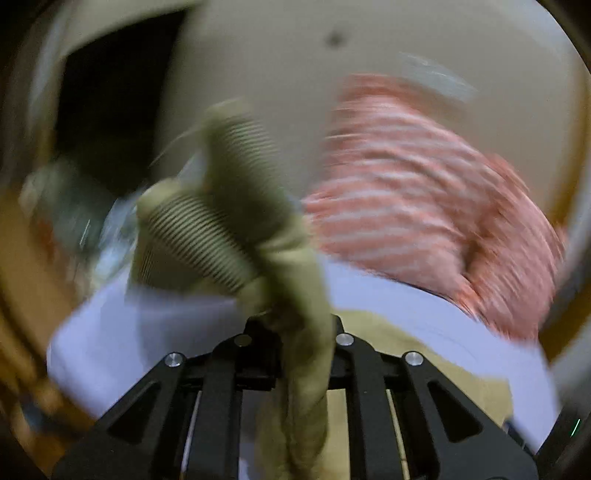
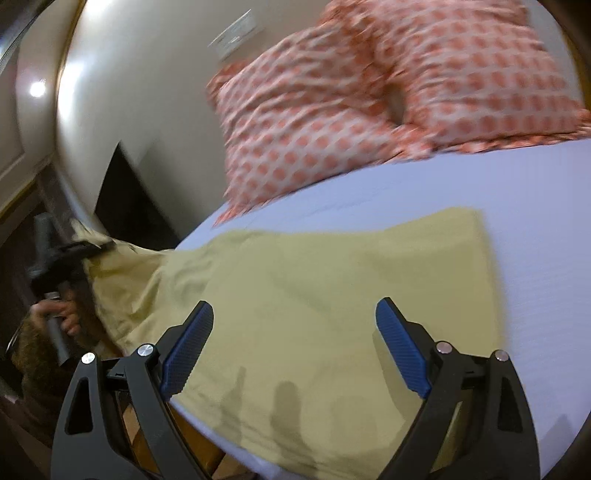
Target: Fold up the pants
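1. Surroundings: two pillows (image 2: 369, 118) with an orange-and-white pattern at the far side of the bed (image 2: 535, 240), leaning toward a pale wall (image 2: 147, 92); a wall plate (image 2: 236, 33) above them; a dark opening (image 2: 125, 199) at far left beside the bed edge.
2. Pants (image 2: 314, 295): olive-yellow, spread flat on the lavender sheet in the near half of the bed, well apart from the pillows; long axis running left to right, square right end lying flat on the sheet, left end lifted off the bed edge and bunched.
3. Left gripper (image 1: 295, 325): jaws clamped on a twisted bunch of the pants, ribbed elastic waistband (image 1: 221, 221) standing up beyond the jaws and blocking the middle of the left wrist view; view heavily blurred.
4. Same gripper seen at far left of the right wrist view, held by a hand (image 2: 55, 314) beyond the bed edge.
5. Right gripper (image 2: 295, 347): jaws wide apart, blue pads (image 2: 188, 350) poised over the near middle of the pants, clamping nothing; contact with the fabric not determinable.
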`<state>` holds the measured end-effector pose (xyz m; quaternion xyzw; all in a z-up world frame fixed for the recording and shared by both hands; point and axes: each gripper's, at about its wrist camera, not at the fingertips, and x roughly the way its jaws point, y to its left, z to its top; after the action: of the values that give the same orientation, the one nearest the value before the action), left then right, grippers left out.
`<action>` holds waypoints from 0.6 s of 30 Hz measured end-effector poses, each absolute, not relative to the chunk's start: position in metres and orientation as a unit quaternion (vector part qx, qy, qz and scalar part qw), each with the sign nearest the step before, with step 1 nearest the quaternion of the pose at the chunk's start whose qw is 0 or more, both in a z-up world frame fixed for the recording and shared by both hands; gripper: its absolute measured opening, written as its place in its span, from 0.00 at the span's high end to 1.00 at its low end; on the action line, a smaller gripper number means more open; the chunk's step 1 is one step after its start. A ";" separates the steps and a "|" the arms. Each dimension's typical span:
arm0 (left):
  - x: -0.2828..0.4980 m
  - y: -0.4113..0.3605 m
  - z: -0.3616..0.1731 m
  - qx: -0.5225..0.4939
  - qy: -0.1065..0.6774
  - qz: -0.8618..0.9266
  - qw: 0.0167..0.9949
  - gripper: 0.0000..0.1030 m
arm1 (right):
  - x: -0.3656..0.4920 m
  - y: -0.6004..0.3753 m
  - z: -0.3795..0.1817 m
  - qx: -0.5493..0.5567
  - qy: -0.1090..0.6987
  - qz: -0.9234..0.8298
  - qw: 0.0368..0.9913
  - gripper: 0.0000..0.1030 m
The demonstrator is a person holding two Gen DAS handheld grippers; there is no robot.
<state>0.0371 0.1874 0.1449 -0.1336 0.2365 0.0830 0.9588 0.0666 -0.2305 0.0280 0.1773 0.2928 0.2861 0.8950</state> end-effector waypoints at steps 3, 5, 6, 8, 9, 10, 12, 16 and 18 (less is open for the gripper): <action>0.045 0.095 0.164 -0.030 0.216 -0.029 0.976 0.88 | 0.065 -0.261 0.033 0.202 0.276 0.243 0.908 0.11; 0.043 0.024 0.155 0.036 0.216 -0.121 0.968 0.86 | 0.063 -0.284 0.036 0.222 0.265 0.208 0.915 0.11; 0.040 -0.009 0.141 0.069 0.224 -0.163 0.958 0.86 | 0.062 -0.293 0.037 0.232 0.261 0.195 0.916 0.11; 0.032 -0.065 0.104 0.135 0.249 -0.230 0.931 0.86 | 0.063 -0.314 0.036 0.258 0.258 0.171 0.915 0.11; 0.030 -0.083 0.087 0.160 0.264 -0.246 0.919 0.86 | 0.065 -0.325 0.033 0.277 0.262 0.162 0.910 0.11; 0.028 -0.102 0.062 0.189 0.291 -0.265 0.900 0.86 | 0.068 -0.333 0.030 0.290 0.268 0.156 0.906 0.11; 0.020 -0.122 0.028 0.230 0.312 -0.279 0.879 0.82 | 0.077 -0.345 0.022 0.318 0.286 0.155 0.891 0.11; -0.006 -0.118 0.026 0.283 0.274 -0.247 0.886 0.74 | 0.097 -0.340 0.016 0.310 0.329 0.173 0.875 0.15; -0.014 -0.105 0.035 0.259 0.276 -0.265 0.887 0.60 | 0.112 -0.329 0.013 0.287 0.363 0.181 0.868 0.22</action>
<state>-0.0144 -0.1052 0.0346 0.2593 0.2759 -0.2654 0.8867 0.1118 -0.3292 0.0134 0.2870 0.3633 0.1812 0.8676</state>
